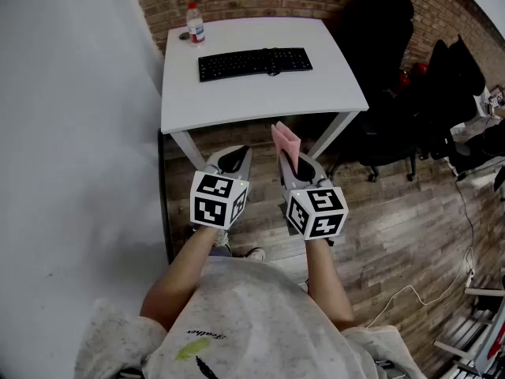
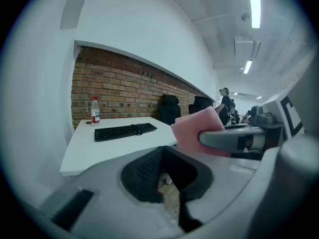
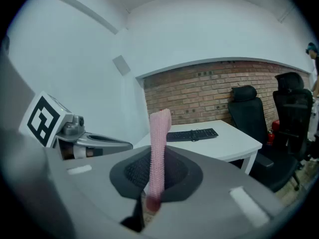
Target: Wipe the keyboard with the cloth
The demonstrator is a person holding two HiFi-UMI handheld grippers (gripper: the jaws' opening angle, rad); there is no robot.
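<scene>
the left gripper [image 1: 235,158] and right gripper [image 1: 293,164] are grey, each with a black-and-white marker cube [image 1: 218,200]; the sweatshirt [image 1: 252,322] is speckled light grey.

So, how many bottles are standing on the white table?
1. The bottle stands at the far left corner of the table, beyond the keyboard. The whole tabletop shows, so none seems hidden.

One keyboard [image 1: 254,62]; one bottle [image 1: 195,24]; one pink cloth [image 1: 286,143]; one white table [image 1: 260,95]; two black chairs [image 3: 245,114]; two grippers, the left gripper [image 1: 236,156] and the right gripper [image 1: 290,163].
</scene>
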